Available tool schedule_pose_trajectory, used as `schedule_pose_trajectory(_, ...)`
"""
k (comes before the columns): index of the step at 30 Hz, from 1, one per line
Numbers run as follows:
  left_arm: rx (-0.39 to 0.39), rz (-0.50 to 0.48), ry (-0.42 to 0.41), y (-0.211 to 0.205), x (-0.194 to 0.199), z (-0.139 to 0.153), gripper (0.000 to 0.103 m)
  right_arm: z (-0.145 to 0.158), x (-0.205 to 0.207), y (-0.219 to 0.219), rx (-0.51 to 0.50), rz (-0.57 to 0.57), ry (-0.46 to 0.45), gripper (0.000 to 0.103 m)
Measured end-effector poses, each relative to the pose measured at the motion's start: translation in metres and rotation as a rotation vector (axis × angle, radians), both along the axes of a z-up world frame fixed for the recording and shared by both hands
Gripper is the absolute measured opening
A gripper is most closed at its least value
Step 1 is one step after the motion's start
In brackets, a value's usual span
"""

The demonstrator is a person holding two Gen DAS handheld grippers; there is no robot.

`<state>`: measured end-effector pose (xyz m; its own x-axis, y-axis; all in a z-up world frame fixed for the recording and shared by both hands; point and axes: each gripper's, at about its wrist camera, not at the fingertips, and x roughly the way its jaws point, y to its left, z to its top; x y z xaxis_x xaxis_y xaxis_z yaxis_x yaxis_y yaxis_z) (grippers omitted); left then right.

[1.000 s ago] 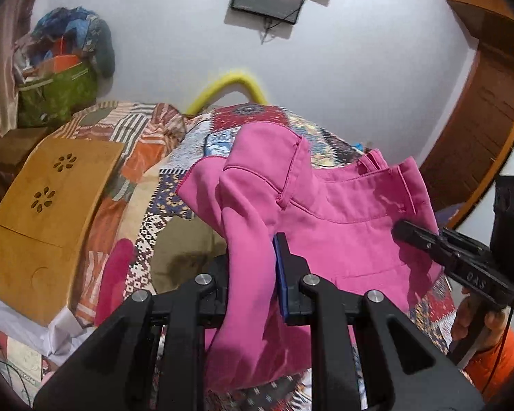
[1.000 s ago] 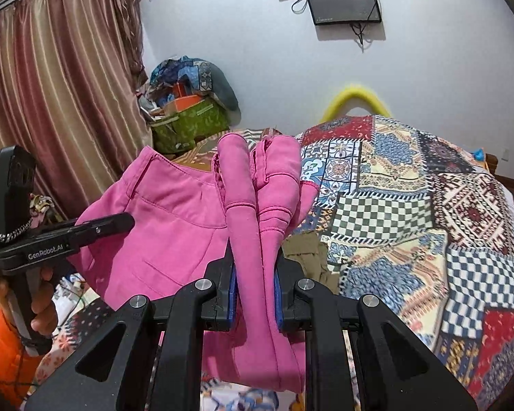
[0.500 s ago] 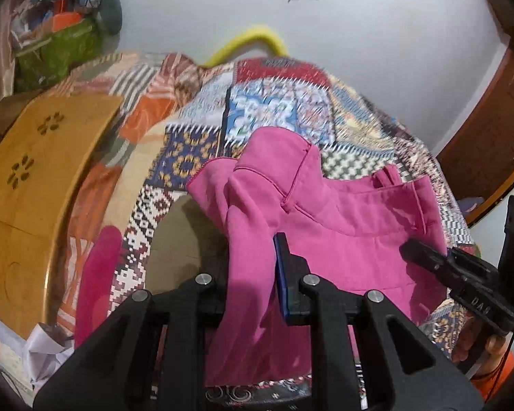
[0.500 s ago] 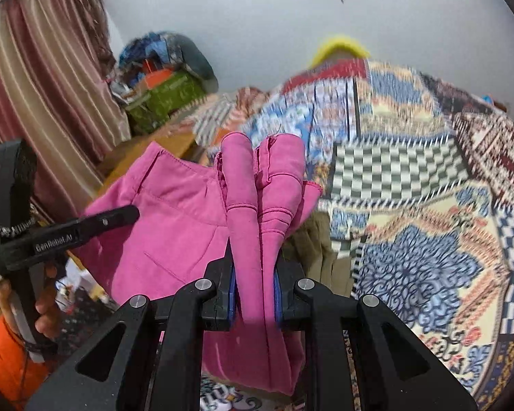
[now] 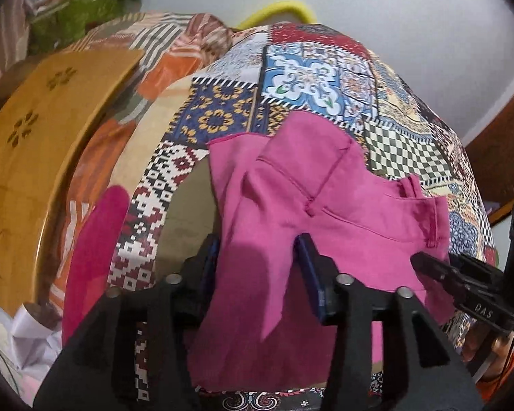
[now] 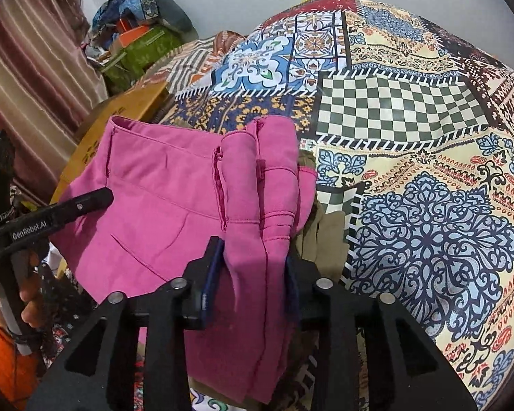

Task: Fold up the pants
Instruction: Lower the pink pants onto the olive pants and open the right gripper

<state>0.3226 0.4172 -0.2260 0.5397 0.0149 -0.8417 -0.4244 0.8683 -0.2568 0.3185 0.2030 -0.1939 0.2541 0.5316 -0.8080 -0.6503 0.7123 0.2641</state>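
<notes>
Soft, even room light; my fisheye views bend hard at the black corners, edges blur slightly, shadows stay faint.

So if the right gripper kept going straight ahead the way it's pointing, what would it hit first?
The pink pants: their bunched folds already lie between the right gripper and its just-opened jaws. Past them, probably the patchwork bedspread, though depth is unclear.

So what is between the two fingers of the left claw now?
A bunched fold of the pink pants lies between the fingers of the left claw, which has just been opening; the left wrist view shows it.
</notes>
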Motion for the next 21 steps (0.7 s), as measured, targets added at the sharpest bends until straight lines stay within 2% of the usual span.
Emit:
schedule_pose_trajectory(4, -0.007, 0.009, -0.006, 0.002, -0.005, 0.006, 0.057, 0.008, -0.001, -0.003, -0.018, -0.006, -0.026, 0.041)
schedule_pose_trajectory(10, 0.052, 0.007, -0.063, -0.009, -0.027, 0.044, 0.059, 0.044, -0.014, -0.024, 0.015, -0.008, -0.088, 0.041)
schedule_pose_trajectory(14, 0.084, 0.022, -0.137, -0.018, -0.052, 0.085, 0.059, 0.083, -0.034, -0.042, 0.059, -0.012, -0.182, 0.041)
schedule_pose_trajectory(21, 0.181, -0.003, -0.289, -0.068, -0.109, 0.175, 0.059, 0.167, -0.089, -0.084, 0.189, -0.015, -0.353, 0.041)
